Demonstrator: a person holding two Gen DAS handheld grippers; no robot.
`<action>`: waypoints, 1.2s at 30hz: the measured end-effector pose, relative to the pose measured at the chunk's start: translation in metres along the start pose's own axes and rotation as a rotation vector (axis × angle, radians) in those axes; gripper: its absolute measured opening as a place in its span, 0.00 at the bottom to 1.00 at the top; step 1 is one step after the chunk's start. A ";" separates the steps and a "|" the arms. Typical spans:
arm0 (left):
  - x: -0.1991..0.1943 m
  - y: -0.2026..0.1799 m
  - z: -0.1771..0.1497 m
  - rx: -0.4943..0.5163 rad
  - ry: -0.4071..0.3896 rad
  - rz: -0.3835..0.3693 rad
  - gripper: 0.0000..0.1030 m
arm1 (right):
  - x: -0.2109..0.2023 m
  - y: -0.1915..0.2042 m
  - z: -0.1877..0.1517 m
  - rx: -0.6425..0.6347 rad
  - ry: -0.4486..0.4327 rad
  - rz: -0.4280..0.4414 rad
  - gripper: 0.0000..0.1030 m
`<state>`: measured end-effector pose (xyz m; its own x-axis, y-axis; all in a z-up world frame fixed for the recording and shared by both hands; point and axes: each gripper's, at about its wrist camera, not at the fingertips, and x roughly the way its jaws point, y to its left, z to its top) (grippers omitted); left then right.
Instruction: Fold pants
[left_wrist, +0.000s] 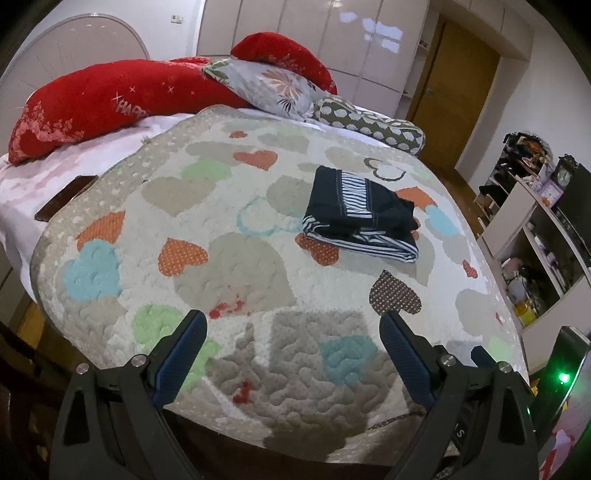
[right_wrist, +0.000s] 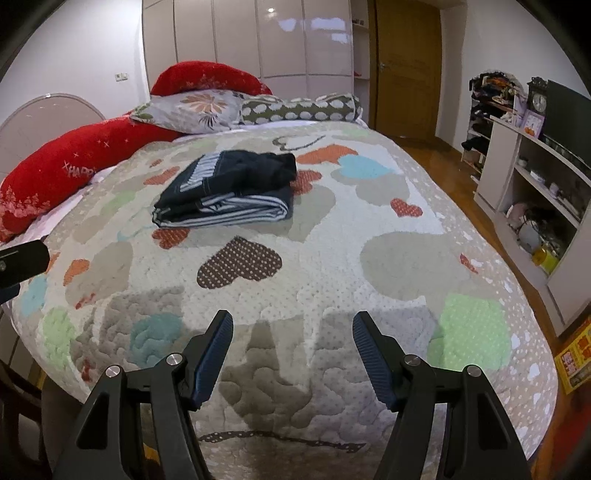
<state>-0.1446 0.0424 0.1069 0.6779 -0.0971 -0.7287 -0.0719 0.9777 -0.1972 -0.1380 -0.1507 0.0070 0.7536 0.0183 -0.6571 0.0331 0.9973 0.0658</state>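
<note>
Bedroom with glossy wardrobe doors and a wooden door behind a bed spread with a heart-patterned quilt. Folded dark pants with striped lining lie on the quilt, short of the red pillows — well apart from both grippers. Left gripper and right gripper hover over the near edge, jaws spread wide — nothing between them.
</note>
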 end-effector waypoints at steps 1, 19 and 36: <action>0.001 0.002 0.000 -0.006 0.004 0.002 0.91 | 0.000 0.001 -0.001 -0.002 0.002 -0.001 0.70; 0.006 0.000 -0.001 0.012 0.025 0.031 0.91 | 0.005 -0.001 -0.003 0.006 0.026 0.003 0.70; 0.012 0.002 -0.001 0.016 0.040 0.050 0.91 | 0.014 -0.004 -0.004 0.022 0.060 0.006 0.70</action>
<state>-0.1378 0.0432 0.0971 0.6436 -0.0548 -0.7634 -0.0936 0.9843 -0.1496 -0.1307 -0.1538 -0.0055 0.7133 0.0293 -0.7002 0.0433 0.9954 0.0858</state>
